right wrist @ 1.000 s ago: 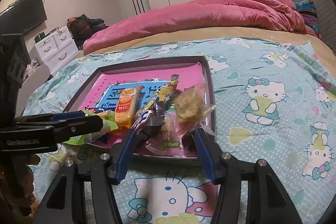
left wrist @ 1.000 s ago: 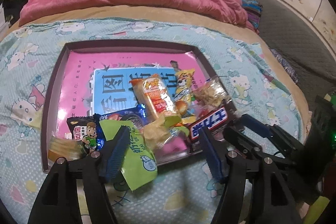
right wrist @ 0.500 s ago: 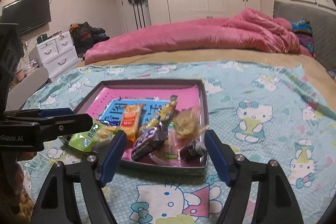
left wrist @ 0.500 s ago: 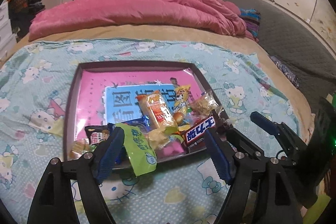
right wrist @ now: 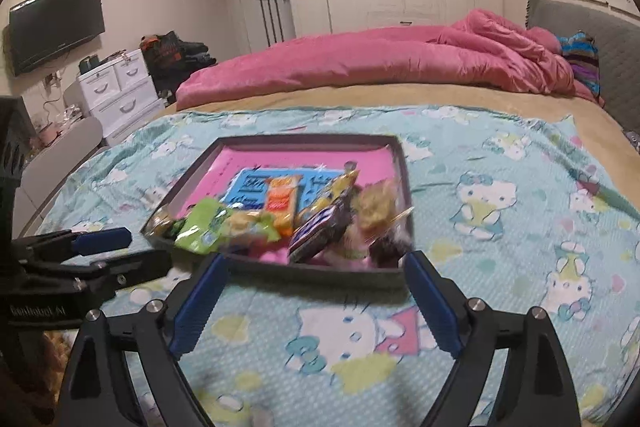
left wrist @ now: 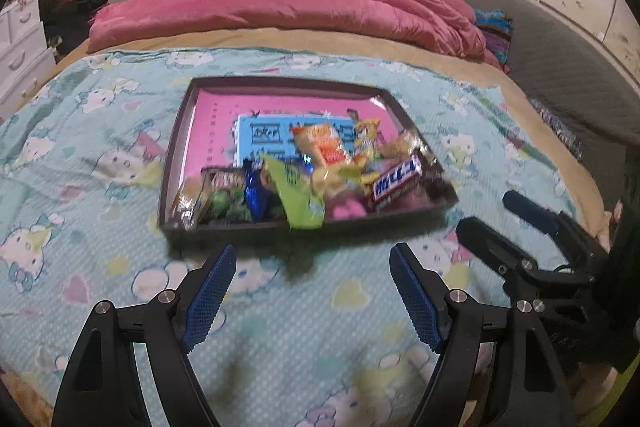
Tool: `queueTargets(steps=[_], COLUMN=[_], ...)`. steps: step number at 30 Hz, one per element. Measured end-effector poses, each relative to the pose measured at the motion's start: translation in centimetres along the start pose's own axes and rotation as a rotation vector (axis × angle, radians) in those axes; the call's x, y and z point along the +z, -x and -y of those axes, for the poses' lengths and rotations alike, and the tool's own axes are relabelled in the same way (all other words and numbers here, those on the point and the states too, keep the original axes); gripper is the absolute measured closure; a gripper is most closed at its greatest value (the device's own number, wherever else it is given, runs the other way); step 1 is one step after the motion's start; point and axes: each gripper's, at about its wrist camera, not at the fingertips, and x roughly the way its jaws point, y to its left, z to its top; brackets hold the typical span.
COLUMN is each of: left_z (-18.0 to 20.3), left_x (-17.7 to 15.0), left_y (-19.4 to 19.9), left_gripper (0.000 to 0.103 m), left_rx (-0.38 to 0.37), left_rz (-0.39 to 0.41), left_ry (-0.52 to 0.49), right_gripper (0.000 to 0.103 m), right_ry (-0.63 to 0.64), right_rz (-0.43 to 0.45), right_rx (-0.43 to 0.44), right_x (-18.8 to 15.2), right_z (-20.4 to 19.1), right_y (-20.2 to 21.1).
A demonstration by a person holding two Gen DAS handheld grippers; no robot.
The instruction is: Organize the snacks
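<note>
All of the snacks that show are inside the dark-rimmed tray (left wrist: 176, 147), which lies on the cartoon-cat bedspread (left wrist: 100, 131) of the bed, but they sit in one loose heap against its near edge while the far half of its pink floor is bare. In the heap I can pick out a green packet (left wrist: 298, 201) hanging over the near rim, an orange-wrapped bar (left wrist: 322, 147), a dark chocolate bar (left wrist: 396, 181) with white lettering, a blue foil piece (left wrist: 254, 191) and a clear bag of pale biscuits (right wrist: 376, 207); others are too blurred to name. No packet lies out on the bedspread around the tray in either view. The left tool (left wrist: 310, 291) has its jaws apart, just widened, with nothing between them but bedspread, and it hangs short of the tray's near rim. The right tool (right wrist: 314, 299) likewise has jaws spread, just opened further, and empty, with the tray's near edge just beyond its tips. Gathering looks finished, in my judgement; what may remain is spreading or lining up the pile, if neat order is wanted.
</note>
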Motion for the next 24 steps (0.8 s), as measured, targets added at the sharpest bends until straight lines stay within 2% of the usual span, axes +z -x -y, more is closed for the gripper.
queueTargets(steps=[10, 24], left_z=[-0.4, -0.6], left_x=[-1.7, -1.7], left_y=[0.5, 0.3], left_gripper=[0.023, 0.023], left_rx=[0.030, 0.029], left_rz=[-0.014, -0.016], left_ry=[0.011, 0.022], right_gripper=[0.008, 0.006], right_ry=[-0.014, -0.026], right_rz=[-0.030, -0.085], right_rx=[-0.034, -0.047], right_x=[-1.4, -2.2], right_z=[-1.2, -0.4], right_y=[1.1, -0.4])
